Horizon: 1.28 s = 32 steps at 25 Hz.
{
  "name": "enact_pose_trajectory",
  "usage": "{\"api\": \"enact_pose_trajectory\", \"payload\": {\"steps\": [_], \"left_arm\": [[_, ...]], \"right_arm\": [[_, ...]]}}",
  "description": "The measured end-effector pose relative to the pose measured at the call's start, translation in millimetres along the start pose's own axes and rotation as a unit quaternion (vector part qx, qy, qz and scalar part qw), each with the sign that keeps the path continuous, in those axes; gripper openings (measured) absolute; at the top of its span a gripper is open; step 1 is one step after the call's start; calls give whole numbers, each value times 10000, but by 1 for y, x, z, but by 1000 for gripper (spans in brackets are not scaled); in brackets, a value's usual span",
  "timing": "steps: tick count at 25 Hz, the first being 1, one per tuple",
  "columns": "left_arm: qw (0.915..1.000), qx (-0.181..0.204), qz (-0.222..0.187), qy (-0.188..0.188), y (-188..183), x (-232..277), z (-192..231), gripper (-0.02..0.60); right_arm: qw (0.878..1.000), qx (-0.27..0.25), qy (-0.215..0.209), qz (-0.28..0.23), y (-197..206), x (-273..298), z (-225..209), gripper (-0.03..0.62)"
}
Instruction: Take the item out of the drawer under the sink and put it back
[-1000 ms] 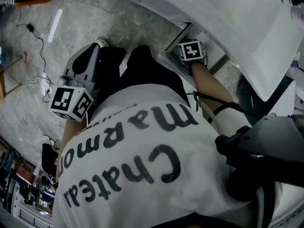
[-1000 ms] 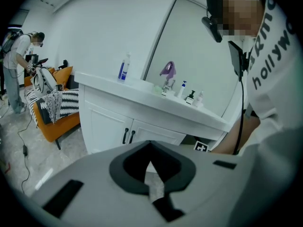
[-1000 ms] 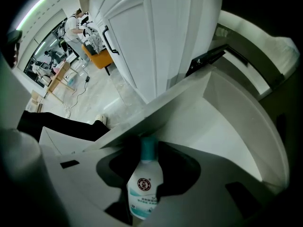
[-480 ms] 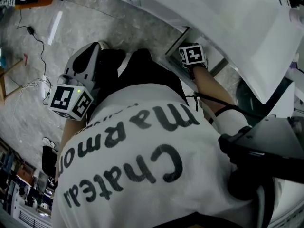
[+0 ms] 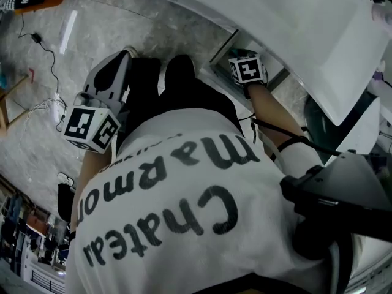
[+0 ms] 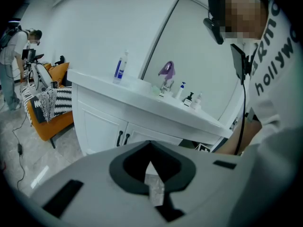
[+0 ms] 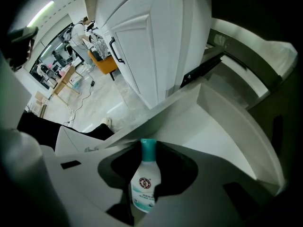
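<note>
A small white bottle (image 7: pixel 144 186) with a teal cap lies between the jaws of my right gripper (image 7: pixel 144 148), cap pointing away, over the white drawer (image 7: pixel 222 126) under the sink. The jaws are closing and their dark pads lie against the bottle's sides. In the head view only the right gripper's marker cube (image 5: pixel 248 69) shows, at the drawer opening below the sink counter (image 5: pixel 306 23); its jaws are hidden. My left gripper (image 5: pixel 119 63) hangs beside the person's left leg. Its tips (image 6: pixel 150 143) meet with nothing between them.
A white cabinet door (image 7: pixel 147 46) stands beside the drawer. The left gripper view shows the counter (image 6: pixel 142 96) with a blue bottle (image 6: pixel 120 67), a faucet and small bottles, shut cabinet doors with black handles (image 6: pixel 122 138), and an orange chair (image 6: pixel 52 103). Cables (image 5: pixel 37 38) lie on the floor.
The right gripper's marker cube has shifted slightly toward the drawer opening. The left gripper has barely moved.
</note>
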State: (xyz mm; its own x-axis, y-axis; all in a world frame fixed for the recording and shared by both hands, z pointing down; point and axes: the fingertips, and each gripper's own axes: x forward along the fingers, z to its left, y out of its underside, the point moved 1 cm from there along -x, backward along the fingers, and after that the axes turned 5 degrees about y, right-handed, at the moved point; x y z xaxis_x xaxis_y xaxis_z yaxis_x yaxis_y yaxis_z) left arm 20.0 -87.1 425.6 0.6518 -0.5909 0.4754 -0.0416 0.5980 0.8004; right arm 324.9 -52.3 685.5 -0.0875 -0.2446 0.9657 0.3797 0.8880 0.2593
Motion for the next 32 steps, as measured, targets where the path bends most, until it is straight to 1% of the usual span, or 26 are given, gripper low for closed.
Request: {"api": "enact_pose_trajectory", "payload": {"steps": [4,8,11,16,24,32], "left_arm": [[10000,-8,37,84,2,5,-4,9],[9998,-27,45,191,-3,13,-11,9],[9994,37,108,323,-4,17,-19,9],[9987,181,145,447,-8,21,-29,9],[9968,418,215,648,-10,25,-44,9],[9940,642,254,845,-14,30,-59,9]], "right_arm": [[9996,73,-30,-258,0,-4,1,101],[9985,252,-17,-493,-2,-16,-3,101],[9973,372,-19,-626,1,-26,-5,101],[9950,379,15,-920,9,-42,-6,101],[9878,663,267,-1382,18,-61,-11,101],[9798,835,523,-1743,15,-79,-13,101]]}}
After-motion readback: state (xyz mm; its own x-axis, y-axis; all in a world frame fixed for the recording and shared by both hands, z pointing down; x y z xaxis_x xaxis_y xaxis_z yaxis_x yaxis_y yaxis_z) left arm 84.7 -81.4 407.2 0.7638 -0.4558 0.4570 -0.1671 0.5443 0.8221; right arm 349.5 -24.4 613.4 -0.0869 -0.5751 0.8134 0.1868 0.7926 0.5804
